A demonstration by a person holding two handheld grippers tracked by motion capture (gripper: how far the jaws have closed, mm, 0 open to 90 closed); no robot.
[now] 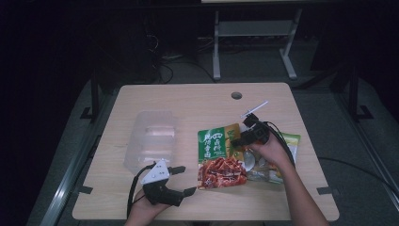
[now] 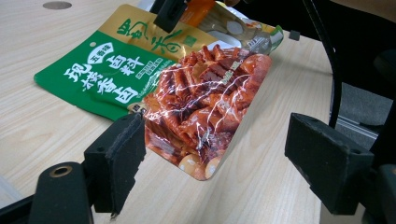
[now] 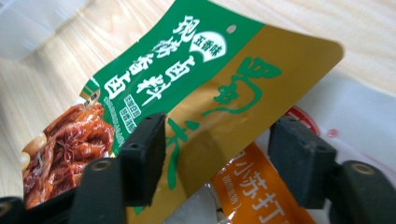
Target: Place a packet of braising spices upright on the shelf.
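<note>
A sauce packet (image 1: pixel 219 155) with a green and gold top and a red food picture lies on the wooden table (image 1: pixel 188 101). My right gripper (image 1: pixel 240 134) is at the packet's far right edge. In the right gripper view, the gold edge of the packet (image 3: pixel 243 107) runs between the jaws of the right gripper (image 3: pixel 219 158), with a gap at the pads, so it is open. My left gripper (image 1: pixel 186 180) rests near the table's front edge, open and empty. In the left gripper view, the packet's near corner (image 2: pixel 201 116) lies just ahead of the left gripper (image 2: pixel 222 163).
A second packet (image 1: pixel 266 169), orange, white and green, lies partly under the first (image 3: pixel 252 196). A clear plastic container (image 1: pixel 153 136) stands left of the packets. A round hole (image 1: pixel 236 95) sits near the table's far edge. Metal legs stand behind the table.
</note>
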